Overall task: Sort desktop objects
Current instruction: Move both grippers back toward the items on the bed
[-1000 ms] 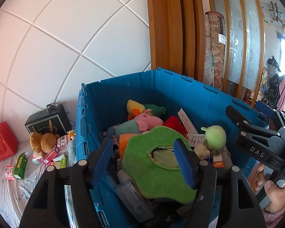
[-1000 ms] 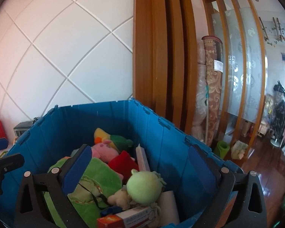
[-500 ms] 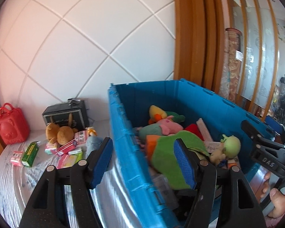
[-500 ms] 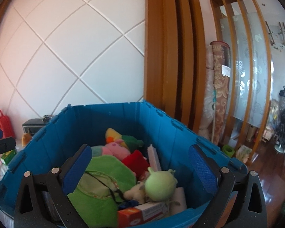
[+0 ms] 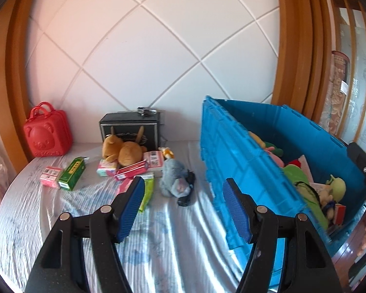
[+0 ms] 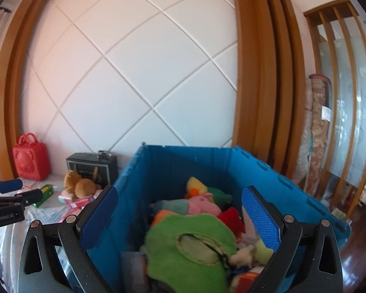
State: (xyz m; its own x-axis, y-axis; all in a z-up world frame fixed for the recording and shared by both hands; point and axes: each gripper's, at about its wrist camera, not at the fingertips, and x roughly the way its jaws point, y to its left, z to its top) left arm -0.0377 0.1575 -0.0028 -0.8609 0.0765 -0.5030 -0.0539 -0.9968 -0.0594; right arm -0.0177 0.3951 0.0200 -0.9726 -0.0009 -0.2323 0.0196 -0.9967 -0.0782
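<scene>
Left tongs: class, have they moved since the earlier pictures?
Yes. The left tongs swung left, away from over the blue crate to above the table.

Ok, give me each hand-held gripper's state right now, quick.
Left hand-held gripper: open, holding nothing.
Right hand-held gripper: open, holding nothing.

A white diamond-panelled wall (image 5: 158, 56) fills the upper frame; wooden frame (image 6: 253, 73) and rolled carpet (image 6: 317, 131) stand right.

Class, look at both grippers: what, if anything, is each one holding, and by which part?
Nothing is held. The left gripper and the right gripper both stand open with nothing between their pads.
</scene>
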